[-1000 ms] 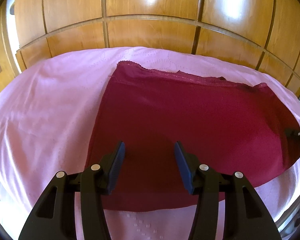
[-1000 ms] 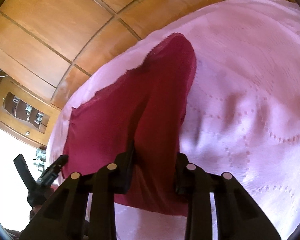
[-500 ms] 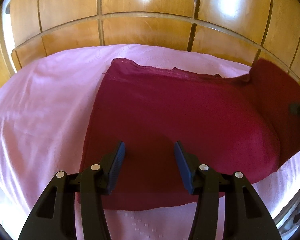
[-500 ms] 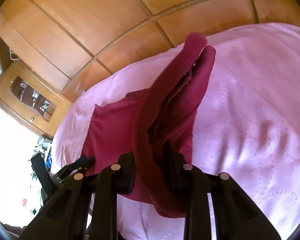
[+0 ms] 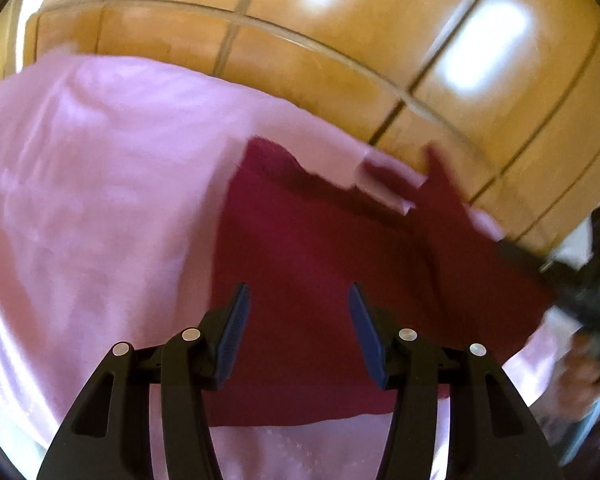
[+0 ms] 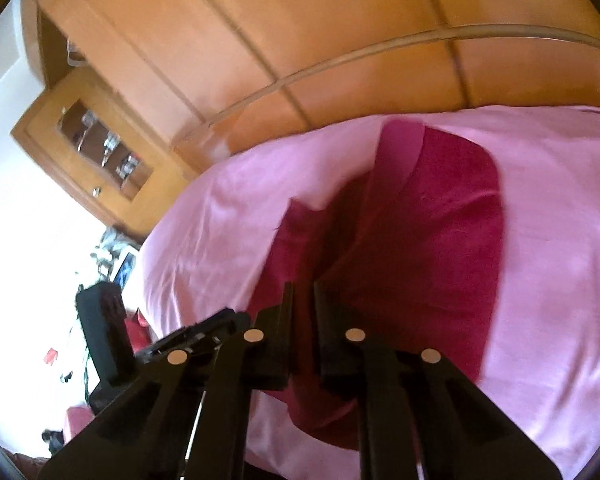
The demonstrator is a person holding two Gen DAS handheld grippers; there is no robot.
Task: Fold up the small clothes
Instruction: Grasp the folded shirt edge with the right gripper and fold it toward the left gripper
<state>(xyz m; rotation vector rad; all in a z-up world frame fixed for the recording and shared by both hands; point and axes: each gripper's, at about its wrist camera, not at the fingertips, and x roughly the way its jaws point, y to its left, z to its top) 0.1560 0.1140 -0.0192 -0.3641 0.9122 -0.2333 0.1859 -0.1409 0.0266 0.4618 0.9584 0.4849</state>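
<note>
right hand-held gripper point(image 6: 303, 308): jaws have just been closing and now stand almost together, clamped on a pinch of the dark red garment point(image 6: 432, 248), which runs up out of the narrow slot between them. left hand-held gripper point(image 5: 296, 320): jaws apart, nothing in them, hovering over the garment's near part, no clear contact with the cloth. the garment lies on a pink bed sheet point(image 5: 84, 208); its left part is flat, while its right edge is lifted and peaks above the bed in the left wrist view. in that view the right hand-held gripper is a blurred dark shape at the far right, with a hand point(image 5: 584, 376) under it. wooden panelled wardrobe doors point(image 5: 340, 36) behind the bed. small glass-front cabinet point(image 6: 88, 140) at left in the right wrist view. both views motion-blurred.
</note>
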